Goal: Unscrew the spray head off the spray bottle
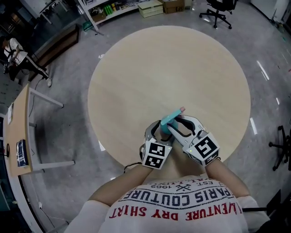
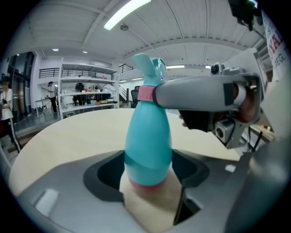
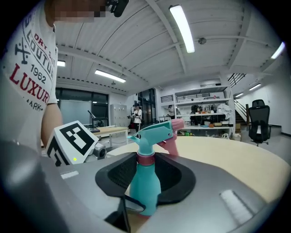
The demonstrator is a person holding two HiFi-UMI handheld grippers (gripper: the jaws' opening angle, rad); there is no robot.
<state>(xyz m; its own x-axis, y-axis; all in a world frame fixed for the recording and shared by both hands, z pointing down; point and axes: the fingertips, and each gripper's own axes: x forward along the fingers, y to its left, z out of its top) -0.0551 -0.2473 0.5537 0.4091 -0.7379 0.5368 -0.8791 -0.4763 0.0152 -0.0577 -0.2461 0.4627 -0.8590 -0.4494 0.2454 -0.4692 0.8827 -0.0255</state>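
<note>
A teal spray bottle (image 1: 169,120) with a pink collar (image 3: 145,159) and a teal spray head (image 3: 155,132) stands near the front edge of a round beige table (image 1: 168,68). My left gripper (image 1: 159,133) is shut on the bottle's lower body (image 2: 148,141), whose pink base rests on the tabletop. My right gripper (image 1: 175,125) reaches in from the right at neck height. Its pads close on the pink collar under the spray head. In the left gripper view one right finger (image 2: 195,93) crosses the collar (image 2: 145,93). The pink nozzle tip (image 1: 182,109) points away from me.
A wooden side desk (image 1: 18,132) stands to the left on grey floor. An office chair (image 1: 218,11) and low shelves with boxes (image 1: 150,8) are beyond the table. The left gripper's marker cube (image 3: 72,141) sits close beside the right gripper. My torso is right behind both grippers.
</note>
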